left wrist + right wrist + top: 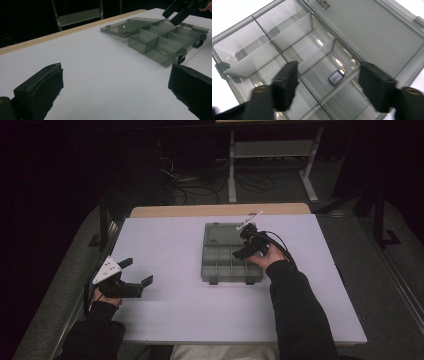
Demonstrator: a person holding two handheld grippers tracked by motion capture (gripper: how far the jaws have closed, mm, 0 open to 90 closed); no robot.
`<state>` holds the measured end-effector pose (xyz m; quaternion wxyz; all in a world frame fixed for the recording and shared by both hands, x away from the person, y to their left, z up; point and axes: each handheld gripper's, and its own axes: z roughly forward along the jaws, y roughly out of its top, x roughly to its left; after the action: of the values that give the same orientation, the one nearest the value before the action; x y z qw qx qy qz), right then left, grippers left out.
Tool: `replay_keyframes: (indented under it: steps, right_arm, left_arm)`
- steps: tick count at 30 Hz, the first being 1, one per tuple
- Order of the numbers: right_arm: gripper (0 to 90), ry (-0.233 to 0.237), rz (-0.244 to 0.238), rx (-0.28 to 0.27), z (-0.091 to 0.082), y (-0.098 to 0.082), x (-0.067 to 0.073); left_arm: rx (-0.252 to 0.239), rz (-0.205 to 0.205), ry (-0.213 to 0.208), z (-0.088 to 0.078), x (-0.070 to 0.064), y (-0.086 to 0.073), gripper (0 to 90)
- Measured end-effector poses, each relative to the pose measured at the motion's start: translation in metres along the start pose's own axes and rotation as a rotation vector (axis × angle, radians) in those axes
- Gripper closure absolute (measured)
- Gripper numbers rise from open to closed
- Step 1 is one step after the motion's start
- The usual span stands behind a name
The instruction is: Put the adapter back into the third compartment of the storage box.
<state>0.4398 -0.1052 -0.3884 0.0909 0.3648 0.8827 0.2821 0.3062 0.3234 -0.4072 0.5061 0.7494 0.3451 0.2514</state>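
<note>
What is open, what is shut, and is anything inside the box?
Organizer box: open, lid laid flat back on the table.
Small card: lying flat in one compartment, free of the jaws.
Other compartments: look empty as far as visible.
Right gripper: open above the box, holding nothing.
Left gripper: open, holding nothing, away from the box over the white table.

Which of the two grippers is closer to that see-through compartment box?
Right. The right gripper hangs directly over the compartment box, jaws open above a small flat item lying inside. The left gripper sits well off to the box's left, near the table edge.
</note>
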Motion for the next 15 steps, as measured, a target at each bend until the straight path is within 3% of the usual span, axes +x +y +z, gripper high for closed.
replay_keyframes:
  steps: [5,9,15]
  right_arm:
    - [13.0,-0.020,0.024,-0.047,-0.009,-0.006,-0.001]
    - [6.8,-0.017,0.031,-0.093,-0.017,-0.011,0.000]
    - [0.0,-0.048,0.026,-0.120,-0.023,-0.016,0.004]
  left_arm:
    - [0.001,0.000,0.000,0.000,0.000,0.000,0.0]
    - [0.001,0.001,0.001,0.000,0.000,0.000,0.0]
    - [0.002,0.001,0.002,0.000,0.000,0.000,0.0]
